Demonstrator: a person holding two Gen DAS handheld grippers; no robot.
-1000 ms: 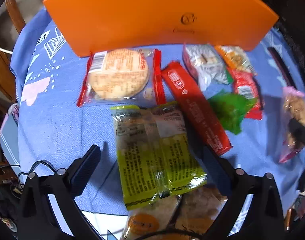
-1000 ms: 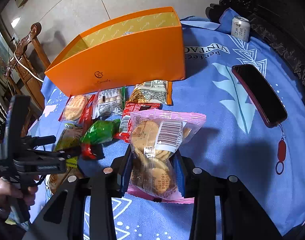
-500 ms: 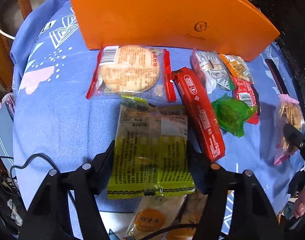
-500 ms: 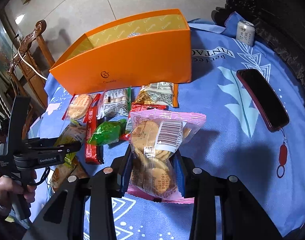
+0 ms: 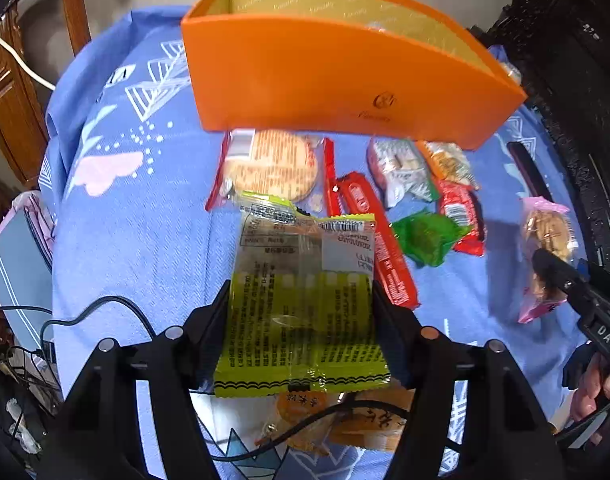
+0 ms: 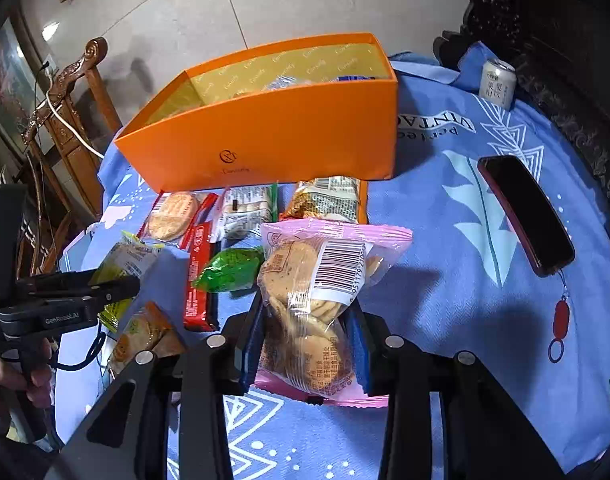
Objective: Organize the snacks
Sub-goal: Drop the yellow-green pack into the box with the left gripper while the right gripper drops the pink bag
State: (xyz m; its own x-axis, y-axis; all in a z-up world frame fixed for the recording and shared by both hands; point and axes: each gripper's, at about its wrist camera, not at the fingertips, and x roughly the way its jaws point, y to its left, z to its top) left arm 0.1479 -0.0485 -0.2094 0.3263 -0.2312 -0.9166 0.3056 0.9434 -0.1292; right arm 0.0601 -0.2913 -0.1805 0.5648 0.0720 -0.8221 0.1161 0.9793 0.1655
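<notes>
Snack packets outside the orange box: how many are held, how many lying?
Held: 2 (yellow-green packet, pink biscuit bag)
Lying mid-cloth: 6 (round cracker pack, red bar, white packet, orange-edged packet, red packet, green packet)
Lying at the near edge: 2 (orange packets)
Total: 10

1. The left wrist view looks steeply down along the left gripper (image 5: 301,316), close over the blue tablecloth (image 5: 137,248), with the orange box (image 5: 329,80) ahead of the fingers
2. The right wrist view looks down along the right gripper (image 6: 305,344), equally close, the box ahead and slightly left
3. Both views share the box, the row of snacks before it, and each other's gripper at the frame edge
</notes>
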